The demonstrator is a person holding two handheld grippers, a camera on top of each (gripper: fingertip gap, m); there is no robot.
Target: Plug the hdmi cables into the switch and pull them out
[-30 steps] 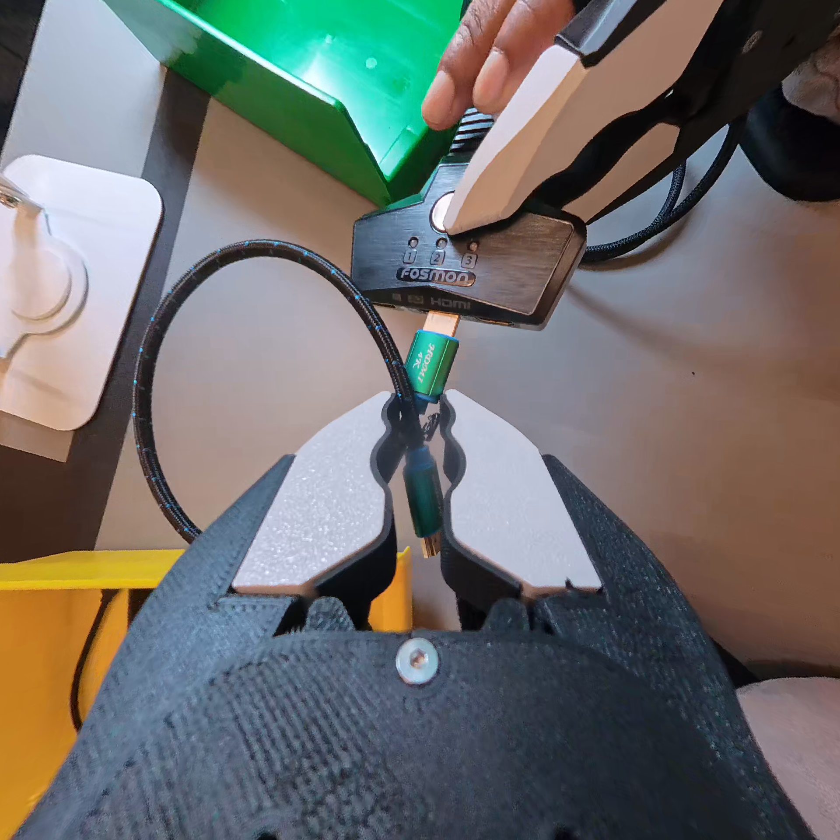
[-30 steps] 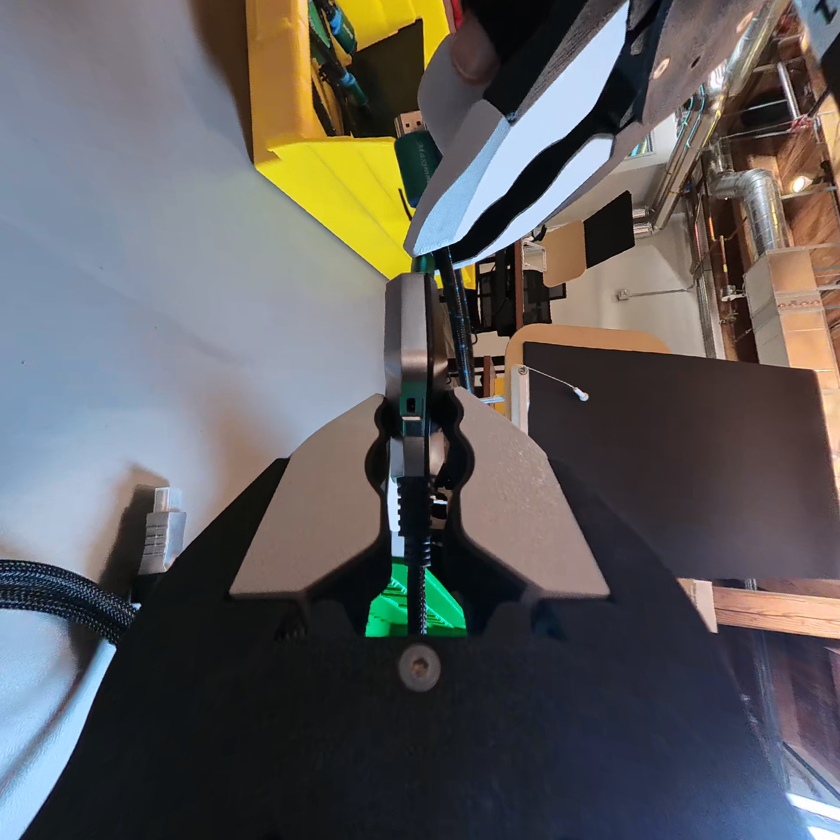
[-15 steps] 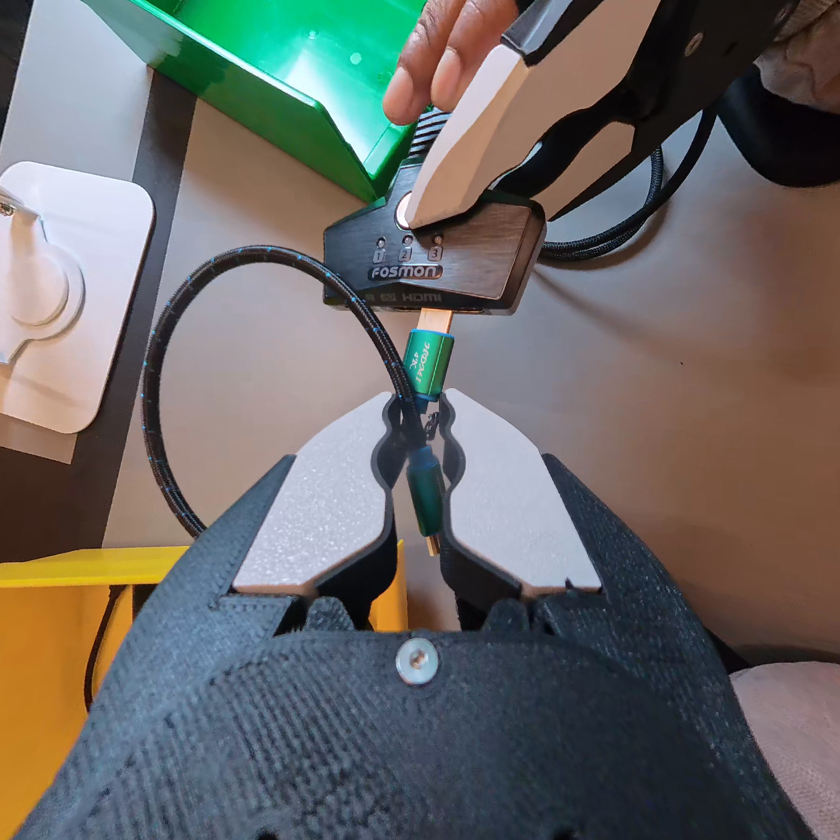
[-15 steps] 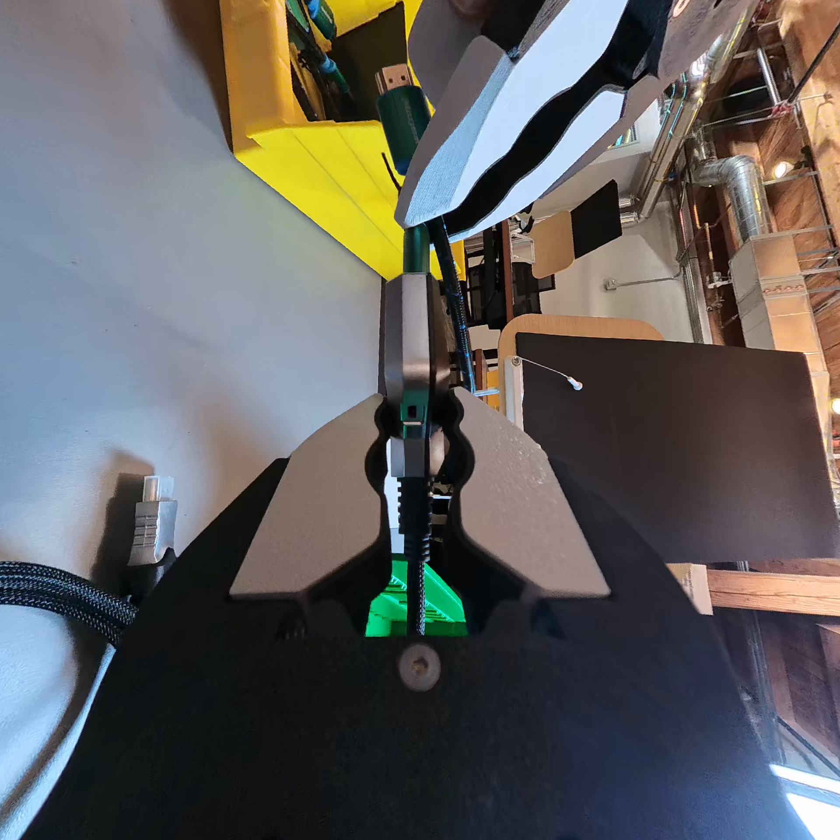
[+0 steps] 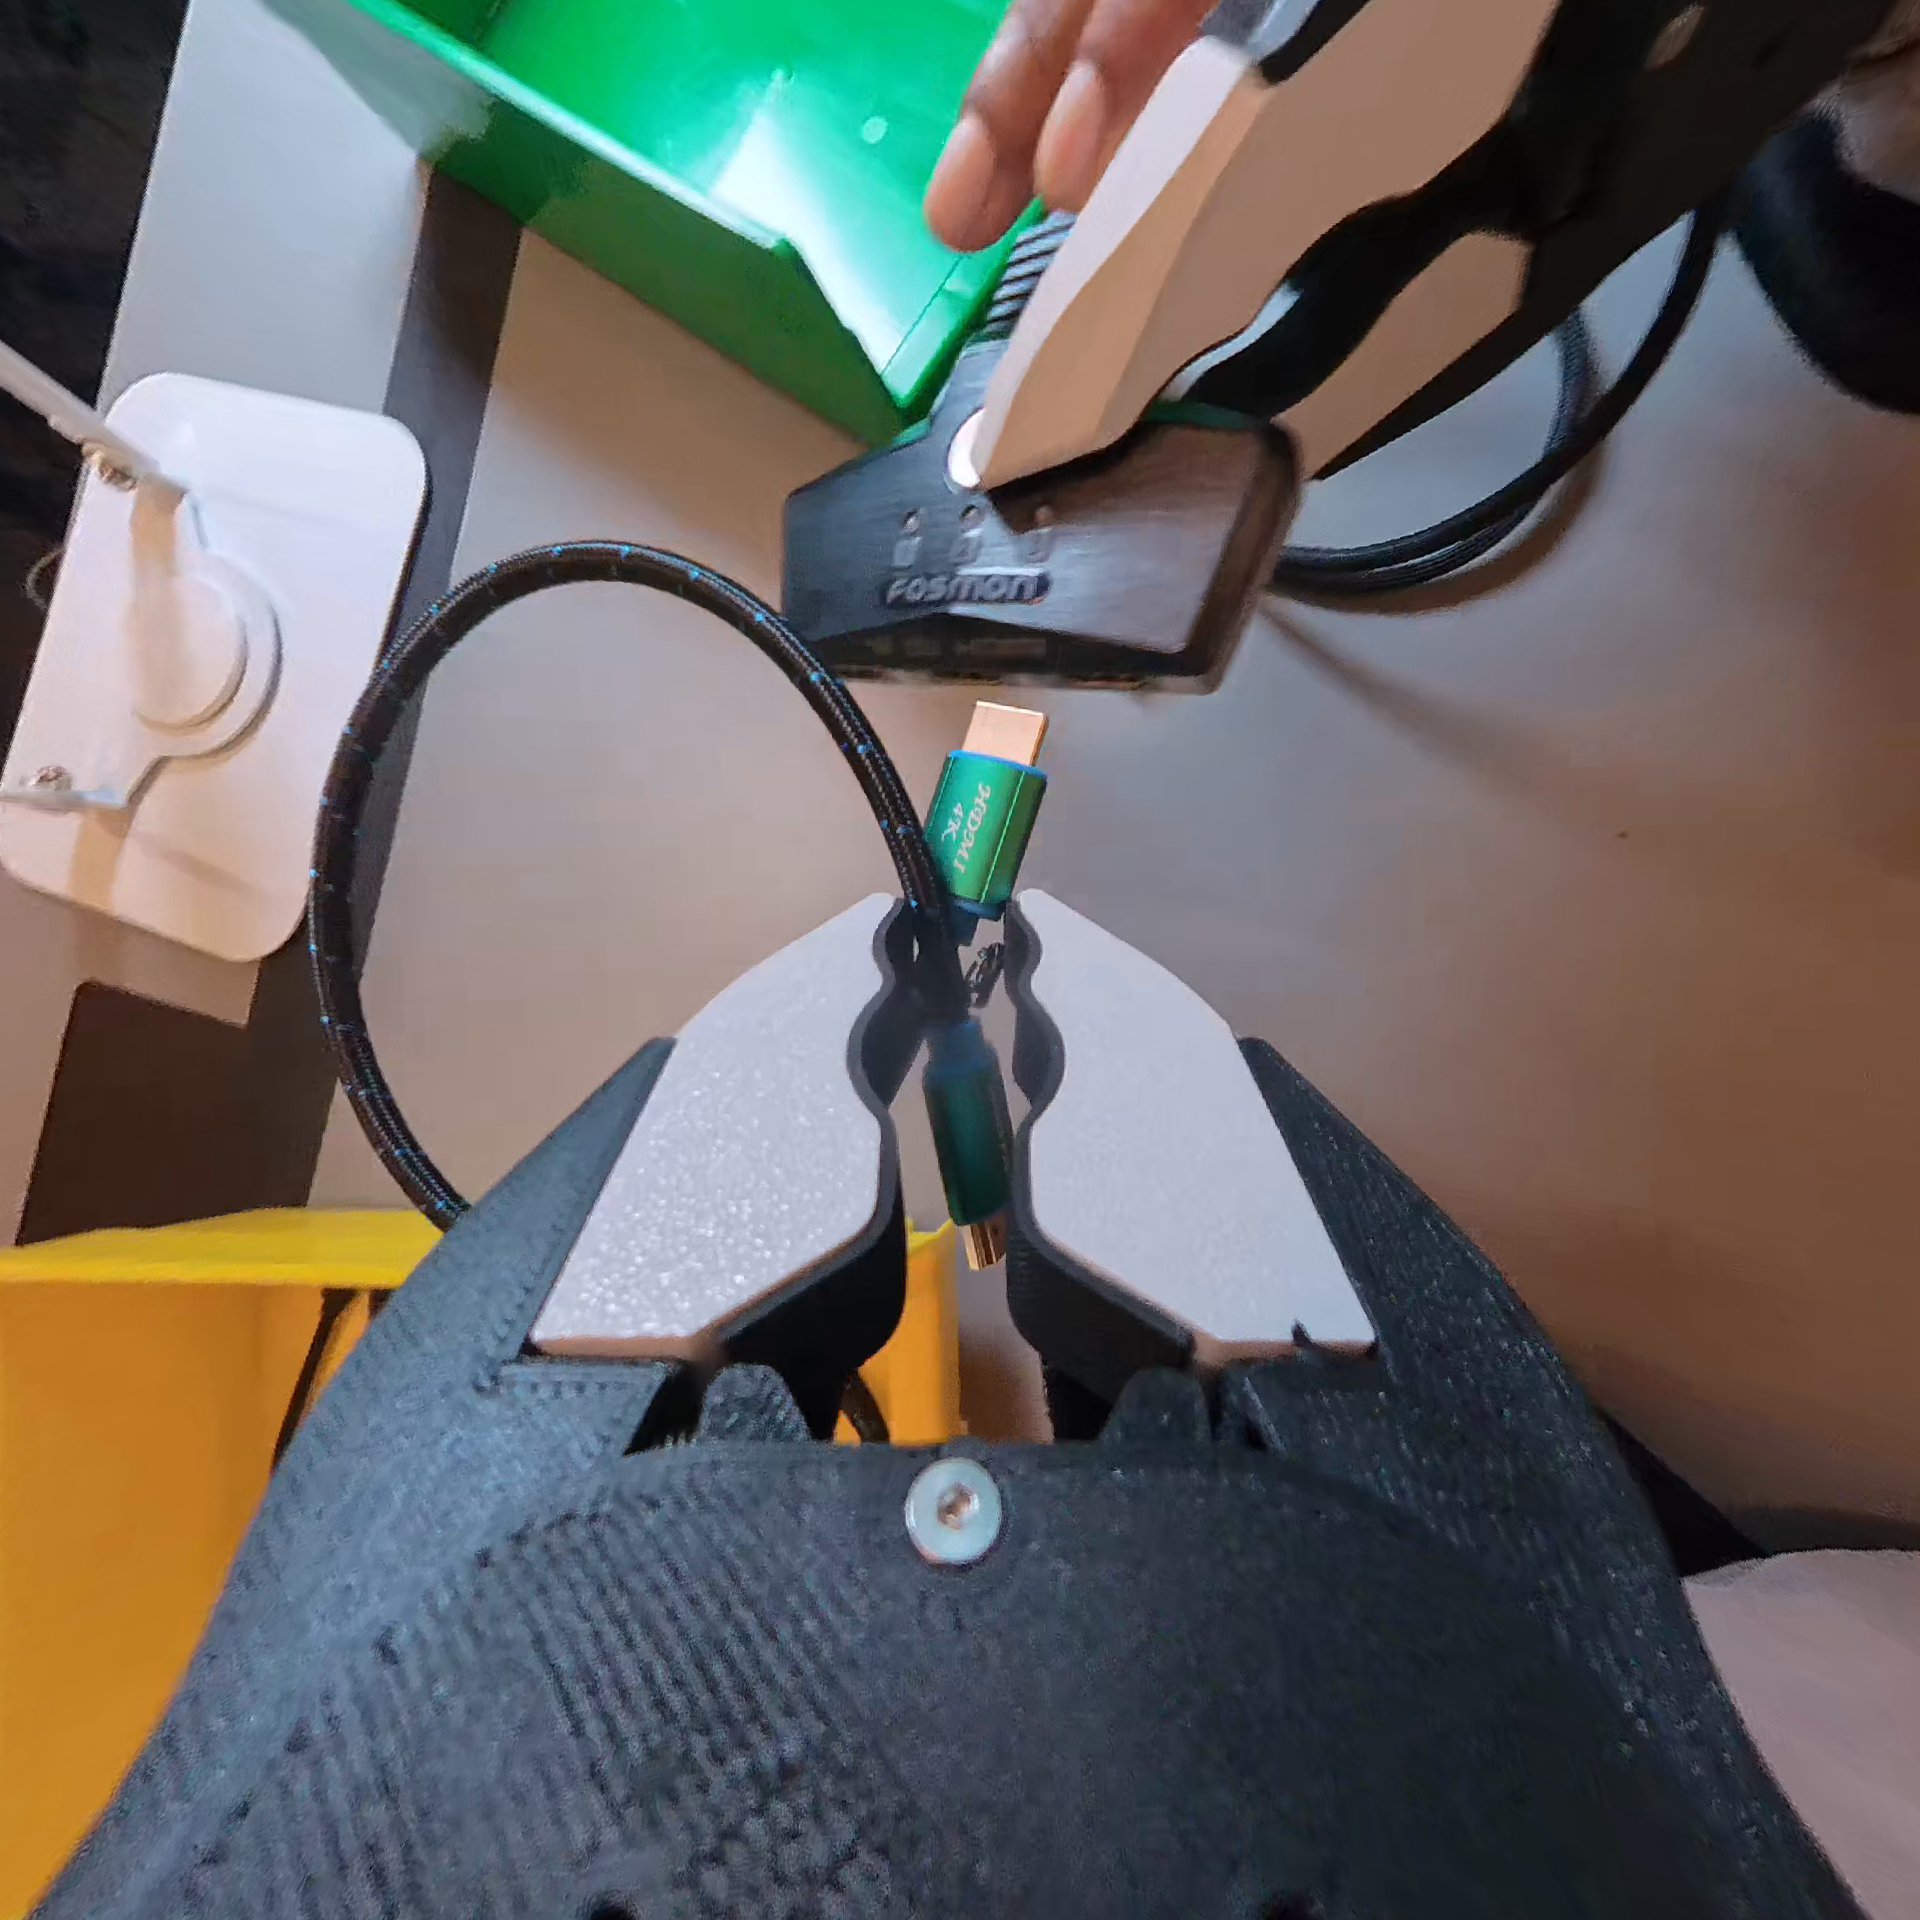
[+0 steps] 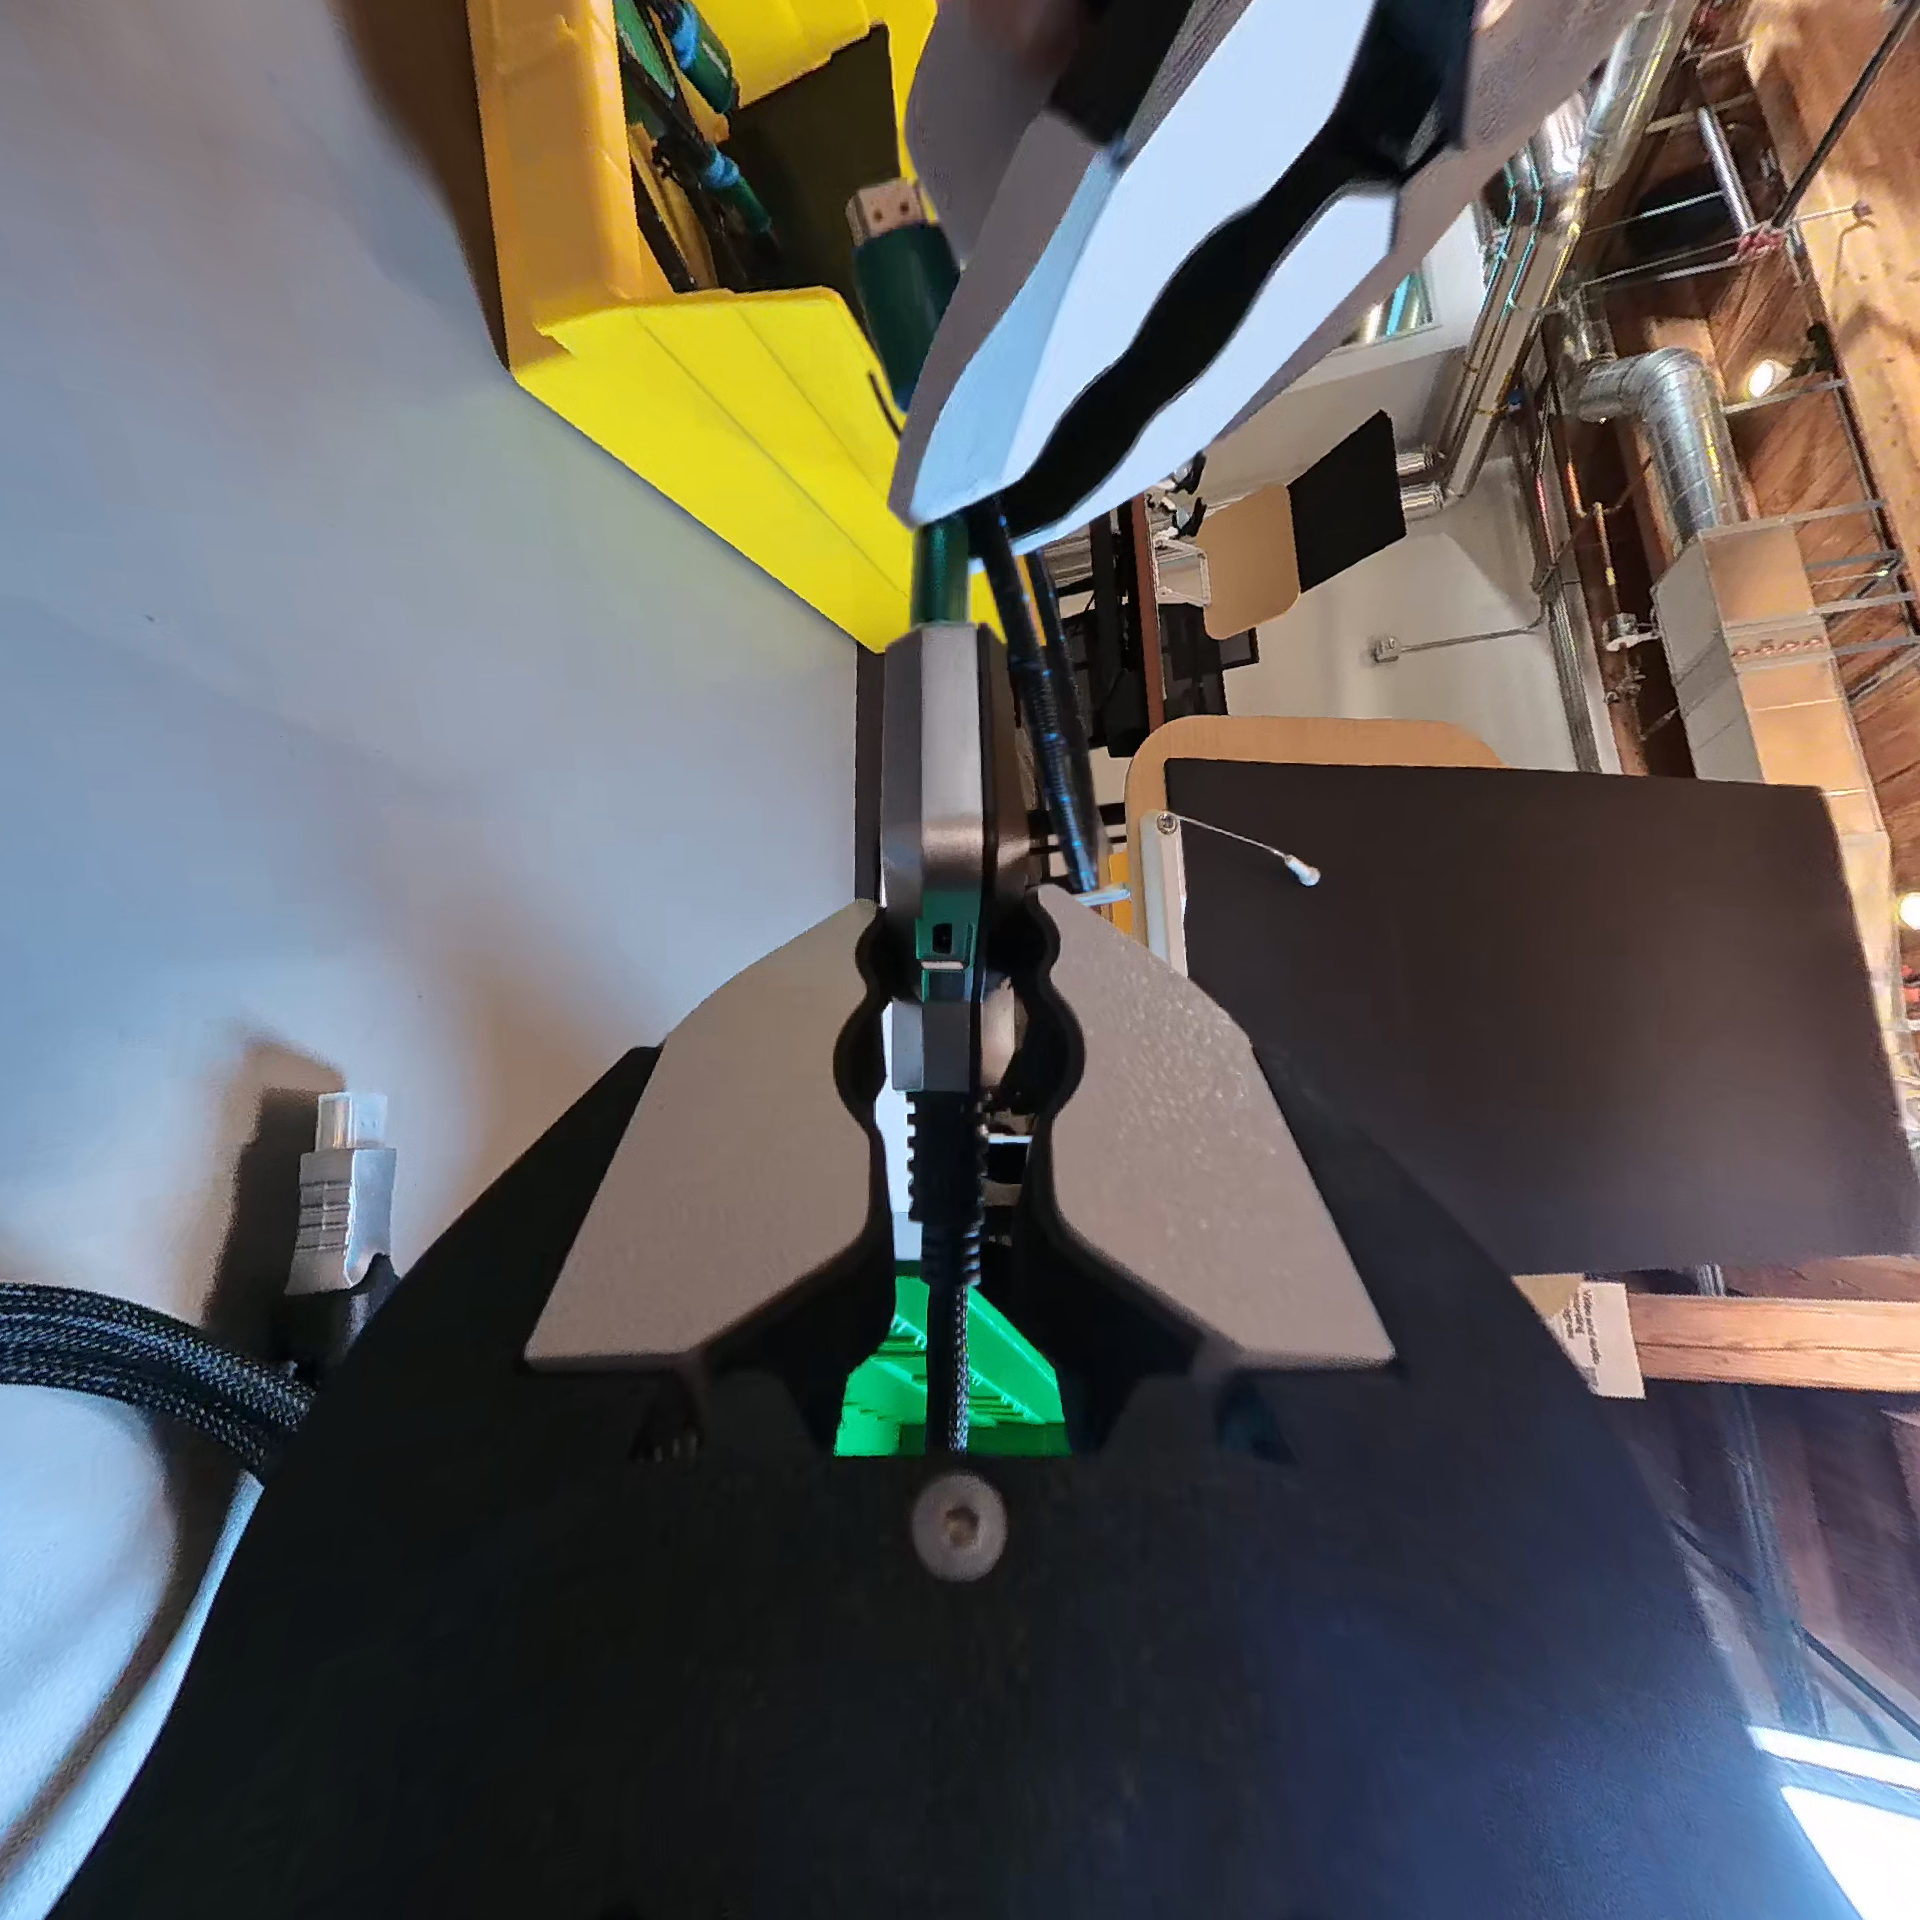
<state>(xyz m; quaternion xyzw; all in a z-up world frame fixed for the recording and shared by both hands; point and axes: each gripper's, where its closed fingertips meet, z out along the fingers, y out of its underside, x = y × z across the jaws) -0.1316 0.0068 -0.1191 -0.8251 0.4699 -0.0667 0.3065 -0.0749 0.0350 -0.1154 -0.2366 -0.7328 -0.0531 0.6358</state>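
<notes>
My left gripper [image 5: 956, 914] is shut on a black braided HDMI cable [image 5: 416, 727] just behind its green plug [image 5: 982, 831]. The plug's gold tip [image 5: 1003, 732] points at the black HDMI switch [image 5: 1029, 592], with a small gap between them. The cable's other green plug [image 5: 971, 1132] hangs between my jaws. My right gripper [image 6: 951, 909] is shut on the switch [image 6: 935, 769], seen edge-on, at the end where its own cable [image 6: 951, 1299] leaves. The right gripper's fingers [image 5: 1091, 312] also show in the left wrist view, over the switch, held by a hand [image 5: 1039, 114].
A green bin [image 5: 675, 135] stands behind the switch. A yellow bin [image 5: 156, 1403] with more cables [image 6: 707, 187] is near my left gripper. A white stand base [image 5: 197, 665] lies at left. A silver HDMI plug [image 6: 338, 1195] on a black cable lies on the table. One gripper's finger ends stand about 7 cm off the other's.
The green plug was seated in the switch's port; now it is out, with its gold tip bare. The switch has moved up and away from the plug.
</notes>
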